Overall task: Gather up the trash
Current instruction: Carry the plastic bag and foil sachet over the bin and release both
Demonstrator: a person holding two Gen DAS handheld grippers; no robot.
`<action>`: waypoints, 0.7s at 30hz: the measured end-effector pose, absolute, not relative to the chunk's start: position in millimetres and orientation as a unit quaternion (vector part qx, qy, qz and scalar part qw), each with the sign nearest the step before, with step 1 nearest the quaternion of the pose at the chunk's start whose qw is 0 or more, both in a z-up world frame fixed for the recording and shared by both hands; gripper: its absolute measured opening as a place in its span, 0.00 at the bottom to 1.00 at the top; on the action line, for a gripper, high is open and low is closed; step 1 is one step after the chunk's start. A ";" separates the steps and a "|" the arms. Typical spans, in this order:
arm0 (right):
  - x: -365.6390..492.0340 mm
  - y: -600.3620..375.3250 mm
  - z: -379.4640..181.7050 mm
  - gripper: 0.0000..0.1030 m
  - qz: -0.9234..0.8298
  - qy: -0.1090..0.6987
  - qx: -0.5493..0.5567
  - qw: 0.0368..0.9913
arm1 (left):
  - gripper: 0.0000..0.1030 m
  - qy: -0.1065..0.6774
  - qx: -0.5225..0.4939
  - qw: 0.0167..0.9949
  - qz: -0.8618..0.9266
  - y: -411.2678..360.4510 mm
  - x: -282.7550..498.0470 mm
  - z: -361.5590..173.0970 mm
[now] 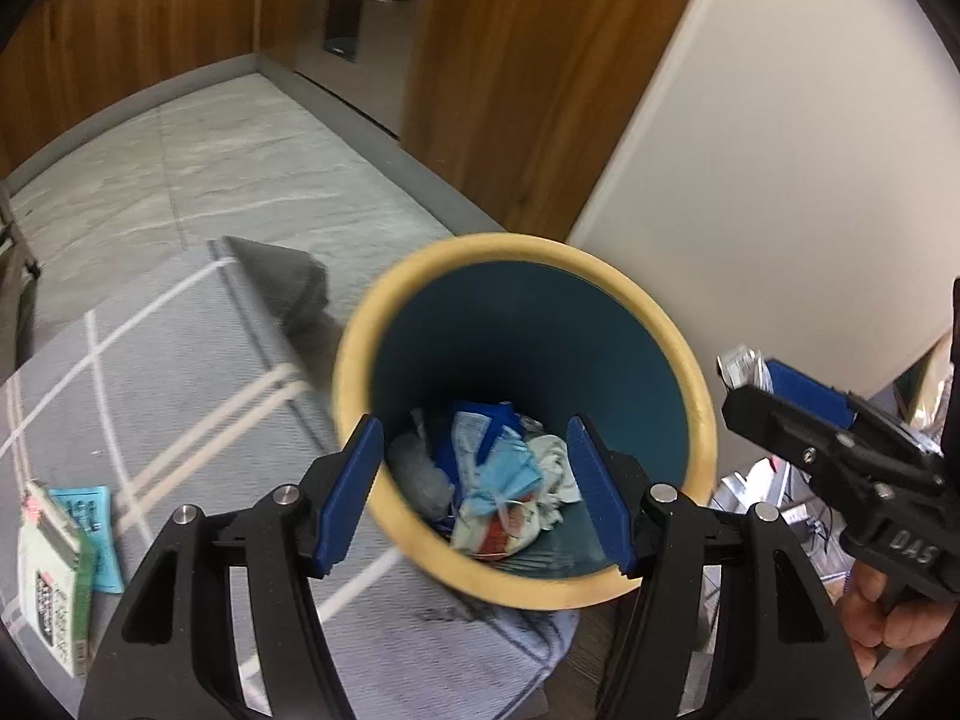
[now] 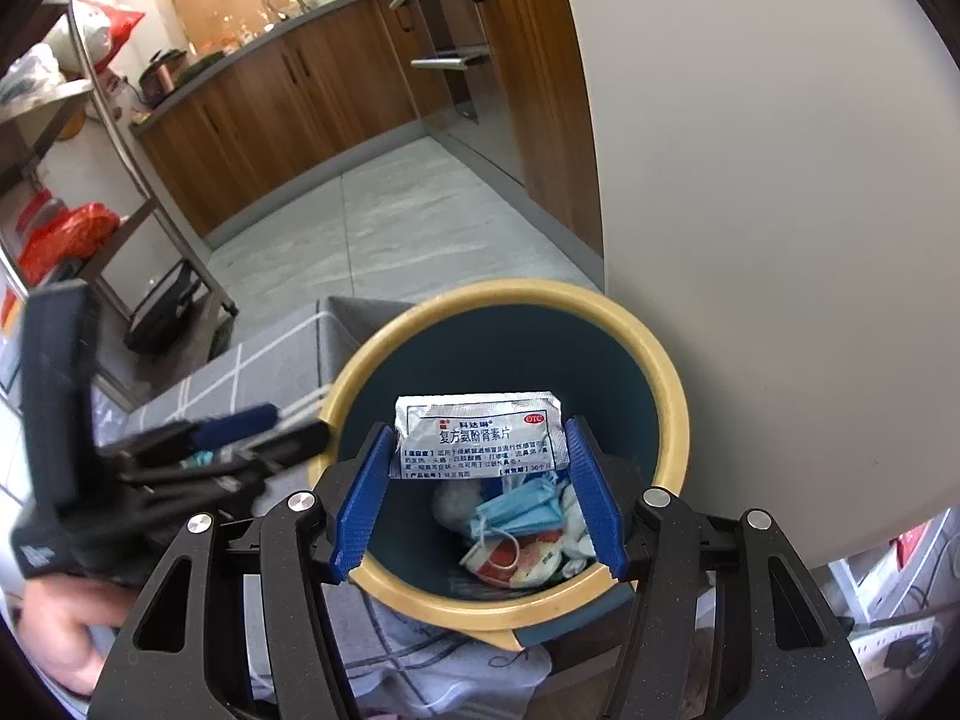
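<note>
A round trash bin with a yellow rim and dark teal inside stands on the grey cloth. It holds a blue face mask, wrappers and crumpled paper. My left gripper is open and empty over the bin's mouth. My right gripper is shut on a silver medicine packet and holds it above the bin; it also shows at the right of the left wrist view. A white-green box and a blue sachet lie on the cloth at left.
A grey cloth with white stripes covers the surface under the bin. A white wall panel stands right of the bin. Wooden kitchen cabinets and a grey tiled floor lie beyond. A metal shelf rack stands at left.
</note>
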State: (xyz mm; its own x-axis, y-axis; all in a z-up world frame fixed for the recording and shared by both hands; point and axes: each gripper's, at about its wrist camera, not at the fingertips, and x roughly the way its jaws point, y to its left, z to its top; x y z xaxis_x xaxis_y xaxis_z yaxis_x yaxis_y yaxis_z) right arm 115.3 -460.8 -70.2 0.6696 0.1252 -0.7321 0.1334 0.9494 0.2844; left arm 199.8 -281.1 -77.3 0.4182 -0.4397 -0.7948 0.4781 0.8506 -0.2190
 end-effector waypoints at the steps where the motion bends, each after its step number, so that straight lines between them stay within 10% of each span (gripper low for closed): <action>1: 116.4 -459.8 -71.9 0.59 -0.004 0.410 0.156 0.899 | 0.61 0.464 0.020 0.845 -0.267 -276.1 199.6 -75.2; 21: 128.3 -429.1 -69.6 0.71 0.009 0.412 0.144 0.899 | 0.72 0.438 0.000 0.877 -0.198 -172.2 198.0 -56.8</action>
State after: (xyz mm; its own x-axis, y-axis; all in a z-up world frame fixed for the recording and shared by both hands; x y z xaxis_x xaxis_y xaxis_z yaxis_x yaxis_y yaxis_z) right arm 128.3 -429.1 -69.6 0.6598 0.1358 -0.7390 0.1023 0.9581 0.2674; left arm 198.0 -172.2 -56.8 0.5372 -0.3472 -0.7687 0.3480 0.9214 -0.1729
